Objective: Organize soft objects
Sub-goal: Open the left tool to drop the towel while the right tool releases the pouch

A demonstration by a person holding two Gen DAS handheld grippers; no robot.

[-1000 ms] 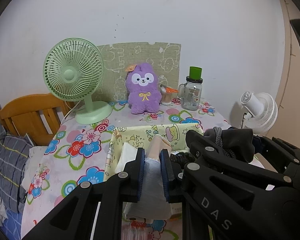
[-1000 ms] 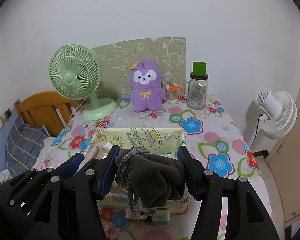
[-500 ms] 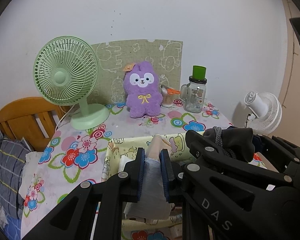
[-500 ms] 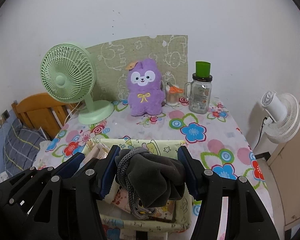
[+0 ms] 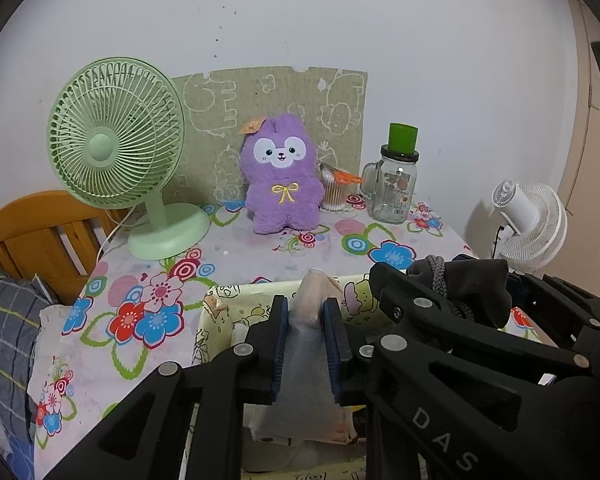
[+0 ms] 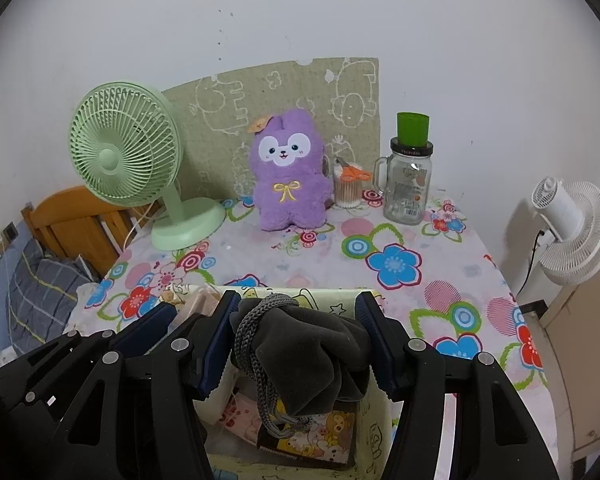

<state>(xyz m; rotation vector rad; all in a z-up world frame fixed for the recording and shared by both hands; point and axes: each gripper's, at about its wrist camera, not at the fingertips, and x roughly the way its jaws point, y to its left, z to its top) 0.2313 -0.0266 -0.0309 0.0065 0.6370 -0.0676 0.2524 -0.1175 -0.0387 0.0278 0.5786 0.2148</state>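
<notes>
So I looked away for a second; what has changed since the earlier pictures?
Both grippers moved forward over the yellow cartoon-print fabric basket. The left gripper is opening around its pale plastic-wrapped packet. The right gripper still clamps the dark grey drawstring pouch.

A green desk fan, glass mug jar and cotton-swab holder are standing on the floral tablecloth.

Small room, plain white wall
Floral-cloth table against it; wooden headboard and plaid bedding at left, white floor fan at right, even indoor light
</notes>
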